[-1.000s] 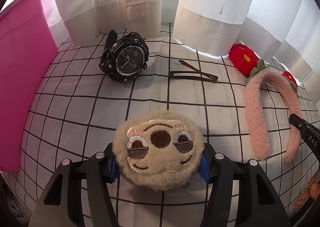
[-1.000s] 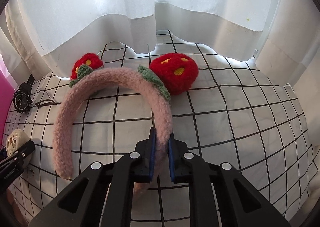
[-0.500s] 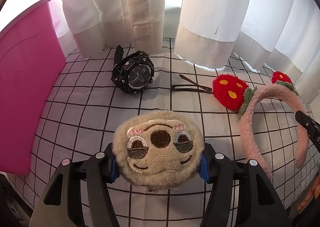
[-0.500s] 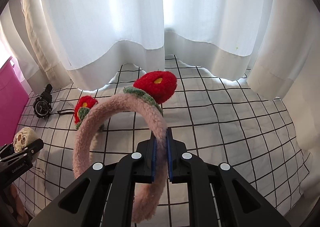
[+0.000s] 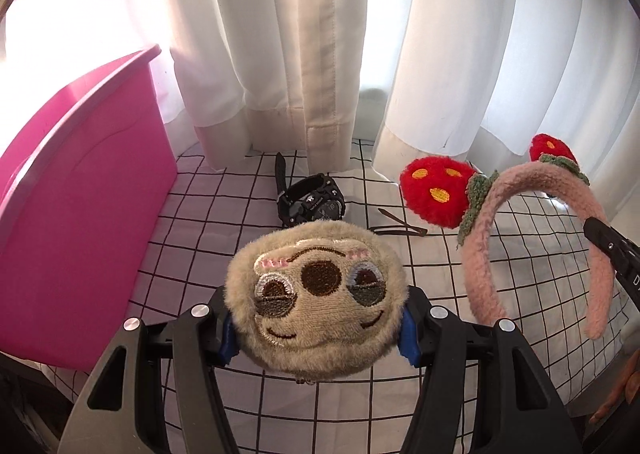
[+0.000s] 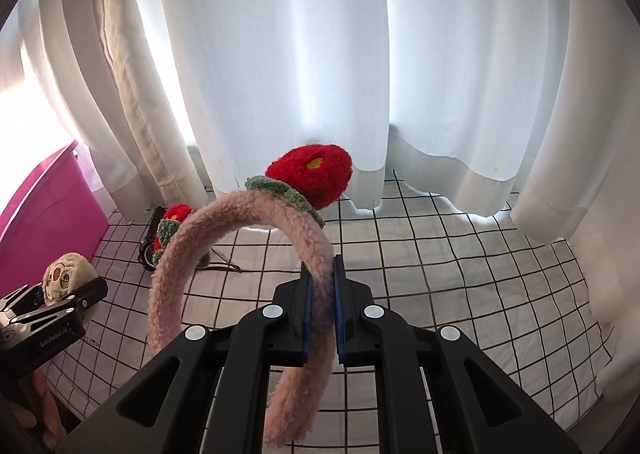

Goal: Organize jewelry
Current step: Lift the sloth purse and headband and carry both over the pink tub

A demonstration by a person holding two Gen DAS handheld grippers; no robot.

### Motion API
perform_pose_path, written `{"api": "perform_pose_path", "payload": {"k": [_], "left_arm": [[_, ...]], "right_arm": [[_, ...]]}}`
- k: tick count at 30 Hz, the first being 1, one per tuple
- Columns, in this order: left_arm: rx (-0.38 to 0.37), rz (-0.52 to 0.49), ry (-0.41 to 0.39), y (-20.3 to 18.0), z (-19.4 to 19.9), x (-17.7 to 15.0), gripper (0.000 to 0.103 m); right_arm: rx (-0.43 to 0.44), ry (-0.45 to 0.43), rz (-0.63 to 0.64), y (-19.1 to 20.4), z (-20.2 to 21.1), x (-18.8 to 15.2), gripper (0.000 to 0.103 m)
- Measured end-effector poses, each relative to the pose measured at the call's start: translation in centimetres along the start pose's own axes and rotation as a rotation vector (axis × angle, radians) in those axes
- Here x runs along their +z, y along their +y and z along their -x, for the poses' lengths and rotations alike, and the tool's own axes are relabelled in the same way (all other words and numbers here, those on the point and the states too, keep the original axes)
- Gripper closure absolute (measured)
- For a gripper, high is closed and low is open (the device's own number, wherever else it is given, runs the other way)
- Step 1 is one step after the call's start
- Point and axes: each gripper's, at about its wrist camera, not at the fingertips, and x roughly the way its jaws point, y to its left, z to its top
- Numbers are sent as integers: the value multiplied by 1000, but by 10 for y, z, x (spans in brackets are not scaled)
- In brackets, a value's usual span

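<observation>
My left gripper [image 5: 316, 330] is shut on a beige plush sloth-face clip [image 5: 316, 294], held up above the checked cloth [image 5: 192, 214]. My right gripper [image 6: 322, 318] is shut on one side of a fuzzy pink headband [image 6: 224, 214] with red strawberry pompoms [image 6: 310, 174]; the band hangs in the air. The same headband [image 5: 532, 190] shows at the right of the left wrist view, with the right gripper's tip beside it. A black wristwatch [image 5: 310, 202] and a brown hair clip [image 5: 396, 224] lie on the cloth behind the plush.
A pink bin [image 5: 76, 210] stands at the left, and shows again as the pink bin [image 6: 48, 210] at the left edge of the right wrist view. White curtains [image 6: 280, 74] hang along the back. The left gripper [image 6: 48, 314] with the plush sits low left there.
Both grippers have risen with their loads. The headband has come off the cloth and now hangs upright. The watch and hair clip look farther away and lower.
</observation>
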Motion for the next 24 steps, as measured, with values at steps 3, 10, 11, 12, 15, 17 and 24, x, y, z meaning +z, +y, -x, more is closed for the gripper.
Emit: {"api": "perform_pose_path", "payload": {"k": [3, 10, 11, 12, 15, 17, 24], "left_arm": [[17, -1, -33, 12, 17, 7, 45], [73, 43, -67, 54, 54, 32, 45], [82, 53, -77, 62, 60, 36, 45], [91, 62, -89, 70, 67, 40, 45], [116, 97, -128, 97, 89, 52, 45], [134, 121, -157, 115, 104, 60, 45], [226, 204, -223, 193, 135, 79, 45]], "right_arm": [[21, -31, 11, 16, 10, 11, 94], [81, -102, 49, 63, 35, 42, 94], [90, -113, 60, 71, 39, 47, 94], [101, -124, 71, 80, 43, 52, 94], [143, -154, 100, 110, 52, 66, 94], [173, -173, 127, 135, 57, 76, 94], [298, -214, 221, 231, 61, 102, 94]]}}
